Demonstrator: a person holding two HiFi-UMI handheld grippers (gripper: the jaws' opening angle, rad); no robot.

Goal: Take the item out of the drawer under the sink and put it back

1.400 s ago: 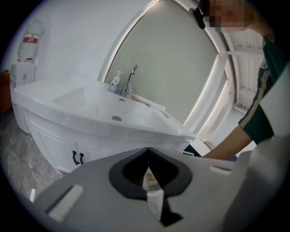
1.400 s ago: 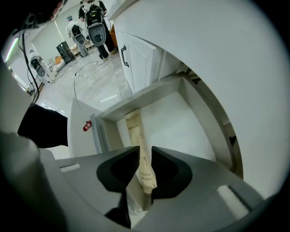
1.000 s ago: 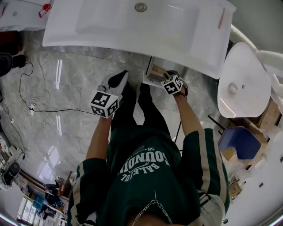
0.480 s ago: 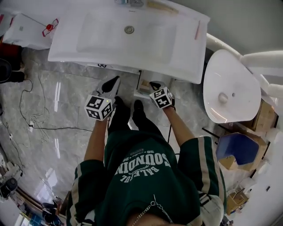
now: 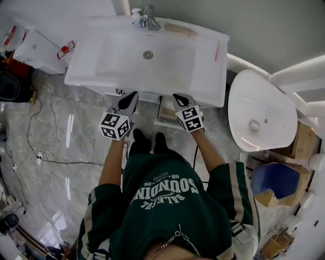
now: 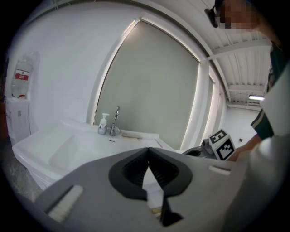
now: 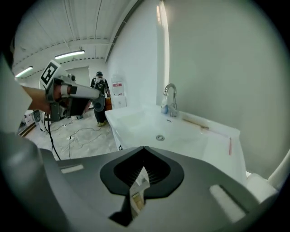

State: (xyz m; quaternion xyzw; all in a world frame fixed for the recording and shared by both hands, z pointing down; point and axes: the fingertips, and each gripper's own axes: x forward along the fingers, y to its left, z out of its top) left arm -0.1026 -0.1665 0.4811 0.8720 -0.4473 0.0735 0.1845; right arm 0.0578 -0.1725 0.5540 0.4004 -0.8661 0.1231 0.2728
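White drawer [image 5: 163,123] under the front edge of the sink [image 5: 101,66] stands pulled out, so opening it at least looks done. No item shows in either gripper, and nothing that reads as taken out lies on the sink's rim beyond a soap bottle [image 5: 135,15], a tan stick [image 5: 179,29] along the back edge and a pink stick [image 5: 217,51] by the right edge. From this alone I cannot tell whether the item has yet to be lifted or is already back, though closing the drawer seems left either way. The left gripper [image 5: 132,96] hangs over the sink's front edge, left of the drawer. Its fingers [image 6: 129,174] meet at the tips with nothing pinched, and only a sliver of the white cabinet shows through the slit behind them. The right gripper [image 5: 177,97] hangs over the same edge, just above the drawer's right side. Its fingers [image 7: 158,172] have just been closing and now touch at the tips. The pale, tan-edged shape in their slit appears to be the drawer seen beyond, not something held. Tan contents [image 5: 167,108] lie inside the drawer, below and between the two pairs of fingers and apart from both. The item is probably among them, but it is too small to pick out.
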